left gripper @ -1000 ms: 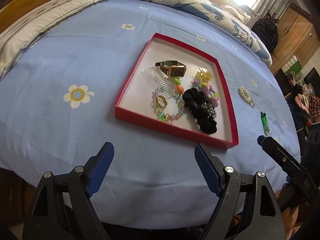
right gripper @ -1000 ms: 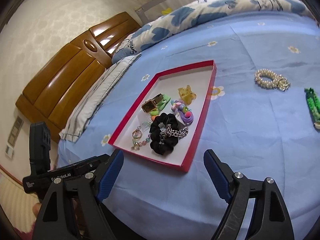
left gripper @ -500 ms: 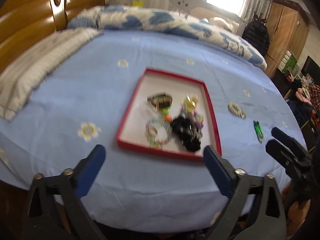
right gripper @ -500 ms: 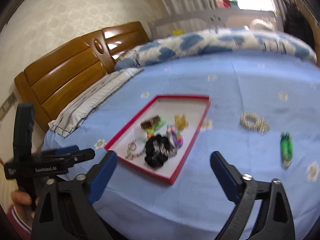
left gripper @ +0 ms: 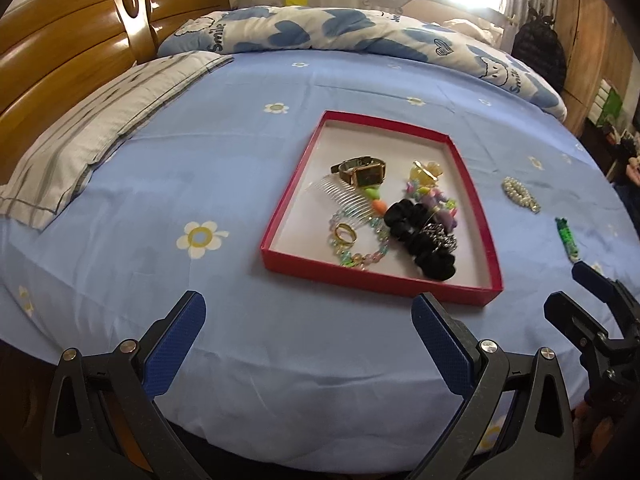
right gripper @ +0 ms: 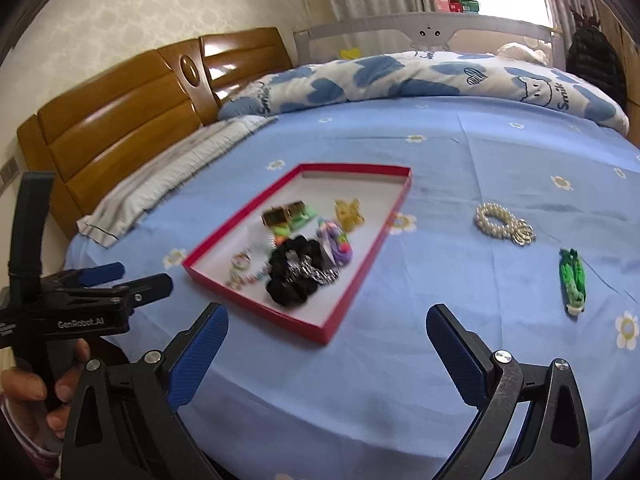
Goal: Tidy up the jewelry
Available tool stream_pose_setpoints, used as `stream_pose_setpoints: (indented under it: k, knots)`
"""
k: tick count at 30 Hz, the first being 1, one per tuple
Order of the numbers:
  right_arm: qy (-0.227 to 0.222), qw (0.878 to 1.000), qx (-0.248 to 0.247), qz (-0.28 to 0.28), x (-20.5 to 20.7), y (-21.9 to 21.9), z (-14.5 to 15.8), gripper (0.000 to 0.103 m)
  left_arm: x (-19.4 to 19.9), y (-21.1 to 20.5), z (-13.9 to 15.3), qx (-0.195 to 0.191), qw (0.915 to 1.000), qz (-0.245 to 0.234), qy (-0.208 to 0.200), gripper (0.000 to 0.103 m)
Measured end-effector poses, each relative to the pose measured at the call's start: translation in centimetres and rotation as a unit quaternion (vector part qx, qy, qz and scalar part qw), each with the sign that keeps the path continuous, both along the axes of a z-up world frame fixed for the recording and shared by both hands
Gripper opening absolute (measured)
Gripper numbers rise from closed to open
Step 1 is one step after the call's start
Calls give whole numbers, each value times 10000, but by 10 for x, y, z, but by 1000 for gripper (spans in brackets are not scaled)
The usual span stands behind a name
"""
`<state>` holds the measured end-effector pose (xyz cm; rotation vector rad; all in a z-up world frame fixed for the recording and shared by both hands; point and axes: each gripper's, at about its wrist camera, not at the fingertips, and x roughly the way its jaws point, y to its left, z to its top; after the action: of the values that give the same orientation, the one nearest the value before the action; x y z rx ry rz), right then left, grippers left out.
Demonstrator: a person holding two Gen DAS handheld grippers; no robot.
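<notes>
While both of my tools hang back over the near edge of the bed, nothing is in either of them: the left tool has its blue pads spread wide with only sheet between them, and the right tool is spread just as wide and just as empty.

Most of the jewelry already lies in the red tray, which sits toward the middle of the bed, nearer my edge than the pillow side. I judge it was heaped toward the tray's near half for easy reach: the gold watch, the clear comb, the gold ring inside the beaded bracelet, and the black scrunchie with a chain across it. Two pieces are left out on the sheet, to the right of the tray: the pearl bracelet and, nearer my edge, the green braided band. Those look like what remains, and the right tool is the closer one.

My left view is the sharp one and separates the tray's pieces; my right view blurs them (the ring is barely readable there). But the right view shows the two loose pieces large and clear, plus my left hand gripping the other tool's handle, which the left view cannot show.
</notes>
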<state>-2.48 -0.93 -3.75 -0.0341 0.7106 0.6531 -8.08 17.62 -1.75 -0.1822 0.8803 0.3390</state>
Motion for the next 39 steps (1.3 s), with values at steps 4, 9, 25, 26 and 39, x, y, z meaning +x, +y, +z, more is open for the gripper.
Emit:
stream_pose_setpoints:
  k: [4,9,25,26,39]
  knots:
    - [-111,9998,-136,-105,-3,1,-7,101,-3,-4,-3,192,9998,42,-88,103]
    - [-151,9996,-211,-142,-5,2,-14,101,-3,-10,-7,371,9993,5,-101,103]
    - [32,9997,-155,-200,0,2,-18,101,1,-17,-8,488,9988,-61,3,103]
    - [37,9997,-150,-213,0,1,-18,101,1,-17,-8,474,9989,-67,-11,103]
    - [63,9996,-137,-245,1,0,-17,101,0,-18,-5,468,9988,-84,-69,103]
